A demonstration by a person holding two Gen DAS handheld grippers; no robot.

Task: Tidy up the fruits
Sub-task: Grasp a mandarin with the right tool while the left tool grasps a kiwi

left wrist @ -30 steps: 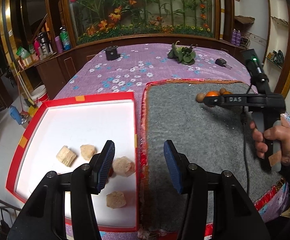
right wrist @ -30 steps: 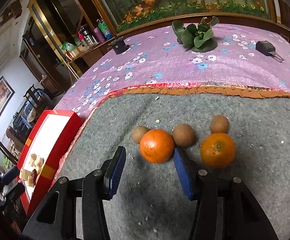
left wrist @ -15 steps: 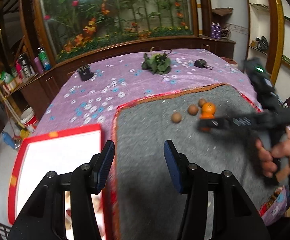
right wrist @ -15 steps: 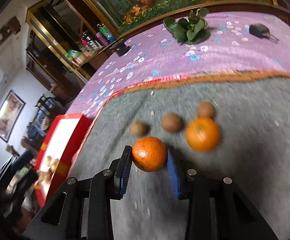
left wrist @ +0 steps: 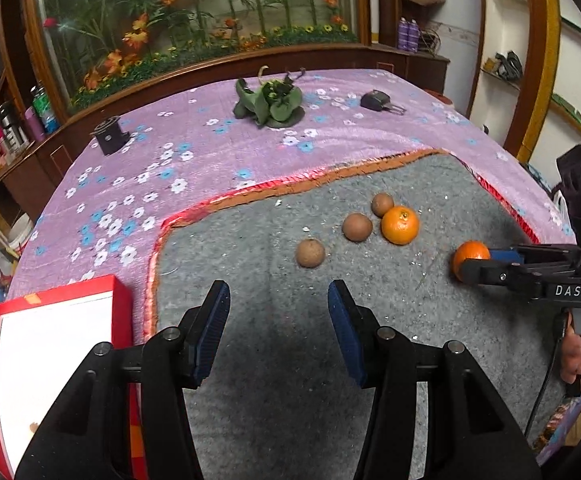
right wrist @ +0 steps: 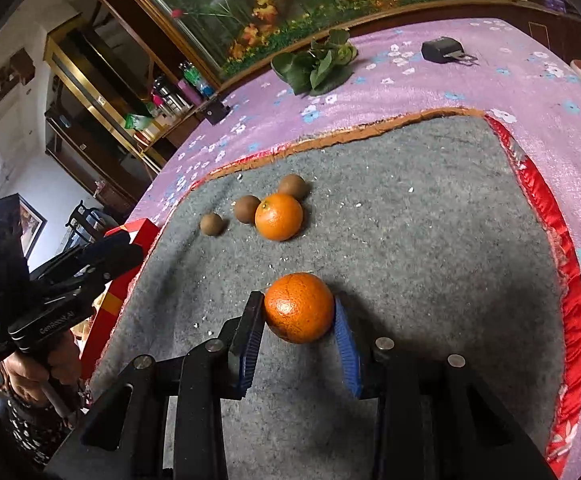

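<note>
My right gripper [right wrist: 298, 316] is shut on an orange [right wrist: 299, 307] and holds it just over the grey mat [right wrist: 410, 260]; the held orange also shows in the left wrist view [left wrist: 470, 257] at the right gripper's tip. A second orange [left wrist: 400, 225] [right wrist: 279, 216] lies on the mat with three small brown fruits [left wrist: 310, 253] [right wrist: 211, 224] beside it. My left gripper [left wrist: 278, 312] is open and empty, above the mat short of the brown fruits.
A red tray with a white inside [left wrist: 118, 300] lies left of the mat on the purple flowered cloth [left wrist: 170, 152]. A bunch of green leaves [left wrist: 268, 104], a black charger [left wrist: 376, 101] and a small black box [left wrist: 110, 136] lie farther back.
My right gripper closed on the nearer orange and drew it back and right, away from the other fruits. My left gripper swung from over the red tray to over the mat.
</note>
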